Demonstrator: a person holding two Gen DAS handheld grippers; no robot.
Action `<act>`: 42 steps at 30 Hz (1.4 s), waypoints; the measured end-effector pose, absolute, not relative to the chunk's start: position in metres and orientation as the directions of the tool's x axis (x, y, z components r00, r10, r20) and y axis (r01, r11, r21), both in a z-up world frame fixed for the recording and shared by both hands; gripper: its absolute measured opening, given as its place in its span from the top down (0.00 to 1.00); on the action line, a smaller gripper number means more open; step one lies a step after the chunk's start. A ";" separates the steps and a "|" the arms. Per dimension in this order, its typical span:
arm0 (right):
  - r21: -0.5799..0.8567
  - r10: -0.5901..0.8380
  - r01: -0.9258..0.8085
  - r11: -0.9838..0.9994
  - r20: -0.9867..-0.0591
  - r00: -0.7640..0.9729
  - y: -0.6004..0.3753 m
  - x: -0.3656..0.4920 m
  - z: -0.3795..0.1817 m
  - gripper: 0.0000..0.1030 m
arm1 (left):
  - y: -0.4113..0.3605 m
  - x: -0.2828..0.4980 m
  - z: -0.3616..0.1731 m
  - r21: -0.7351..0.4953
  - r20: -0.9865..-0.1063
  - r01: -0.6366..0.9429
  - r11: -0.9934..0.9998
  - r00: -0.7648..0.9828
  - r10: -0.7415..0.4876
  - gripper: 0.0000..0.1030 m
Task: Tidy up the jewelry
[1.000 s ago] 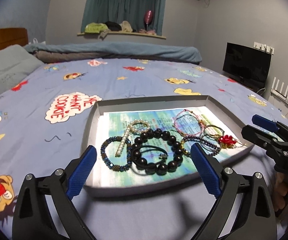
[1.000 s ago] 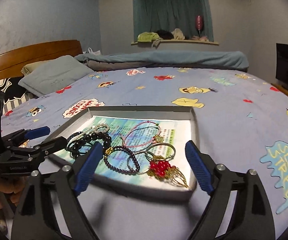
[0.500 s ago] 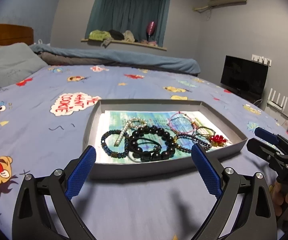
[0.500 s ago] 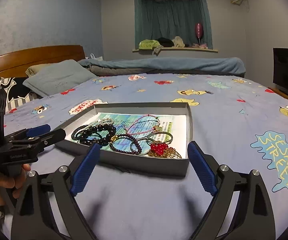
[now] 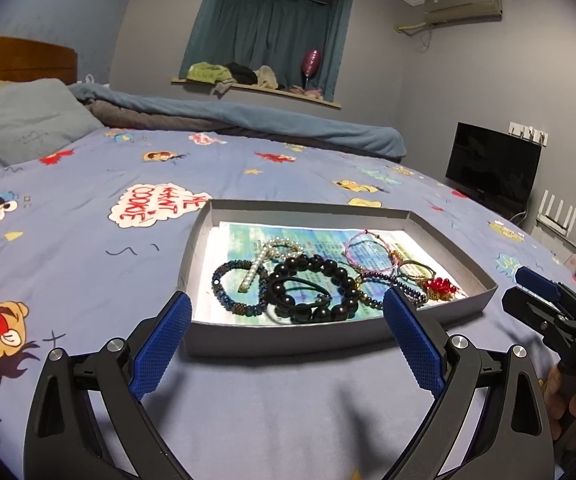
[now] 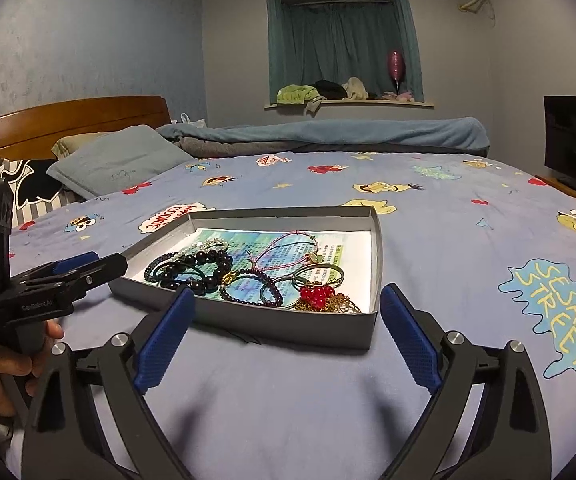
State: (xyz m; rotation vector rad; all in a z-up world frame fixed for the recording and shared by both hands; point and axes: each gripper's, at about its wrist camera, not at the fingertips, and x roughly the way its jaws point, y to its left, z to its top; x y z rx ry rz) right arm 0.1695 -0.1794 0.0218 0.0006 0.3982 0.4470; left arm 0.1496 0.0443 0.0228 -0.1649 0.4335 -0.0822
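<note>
A shallow grey box (image 5: pixel 288 336) lies on the blue cartoon bedsheet, lined with printed paper. In it lie several bracelets: a large black bead bracelet (image 5: pixel 330 270), a blue bead bracelet (image 5: pixel 224 300), a pearl bracelet (image 5: pixel 254 270), a pink cord bracelet (image 5: pixel 368 256) and a red bead charm (image 5: pixel 440 286). The box also shows in the right wrist view (image 6: pixel 288 328), with the red charm (image 6: pixel 316 294). My left gripper (image 5: pixel 284 340) is open and empty in front of the box's near wall. My right gripper (image 6: pixel 284 336) is open and empty, short of the box's near right corner.
The bed's pillows (image 6: pixel 120 160) and wooden headboard (image 6: pixel 68 120) are at the far left. A folded blue blanket (image 5: pixel 248 120) lies along the far edge. A black TV (image 5: pixel 492 164) stands to the right of the bed. The right gripper appears at the left view's right edge (image 5: pixel 548 308).
Both grippers have pulled back and lowered from over the box to in front of it, then edged slightly closer again. The jewelry has not moved. Both stayed open.
</note>
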 end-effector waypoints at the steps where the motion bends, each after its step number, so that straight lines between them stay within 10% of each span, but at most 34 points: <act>1: 0.084 0.417 -0.417 0.905 -0.375 0.828 -0.179 0.170 0.023 0.10 | 0.043 0.150 0.024 -0.171 -0.411 0.043 0.984 0.905 -0.111 0.07; 42: 0.065 0.431 -0.442 0.895 -0.383 0.817 -0.172 0.168 0.022 0.05 | 0.033 0.147 0.026 -0.120 -0.422 0.029 0.992 0.903 -0.078 0.05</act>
